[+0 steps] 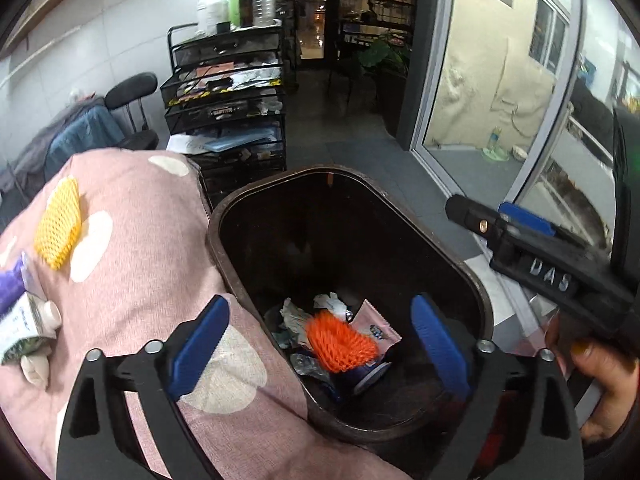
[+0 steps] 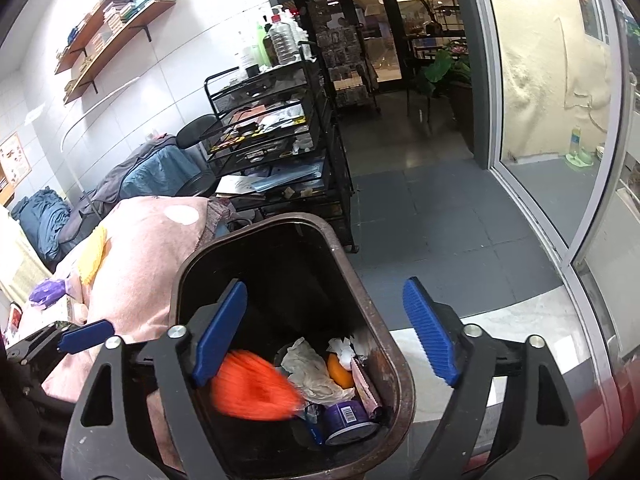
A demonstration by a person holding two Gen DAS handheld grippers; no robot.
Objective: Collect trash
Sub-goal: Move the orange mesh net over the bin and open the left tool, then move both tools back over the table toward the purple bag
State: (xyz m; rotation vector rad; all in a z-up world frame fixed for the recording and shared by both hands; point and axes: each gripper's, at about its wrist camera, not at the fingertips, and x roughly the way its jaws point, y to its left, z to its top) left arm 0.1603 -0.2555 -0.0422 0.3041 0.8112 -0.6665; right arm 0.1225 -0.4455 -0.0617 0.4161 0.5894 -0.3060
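Trash is the subject here: an orange foam net sleeve (image 1: 342,344) lies, blurred, in the bottom of a dark brown bin (image 1: 224,216), on top of crumpled paper (image 2: 310,370), a pink wrapper (image 1: 378,326) and a purple tub (image 2: 348,420). More waits on the pink spotted blanket (image 1: 140,240) beside the bin: a yellow foam net (image 1: 58,222), a squeezed tube (image 1: 28,326) and a purple packet (image 1: 10,288). The nets look featherlight, soft and springy, so a pinch across the middle should hold them; the tube seems limp and best taken across its body. The left gripper (image 1: 320,350) hangs over the bin, spread wide and empty. The right gripper (image 2: 326,330) is also spread wide with nothing between its blue pads (image 2: 430,330), above the bin's rim.
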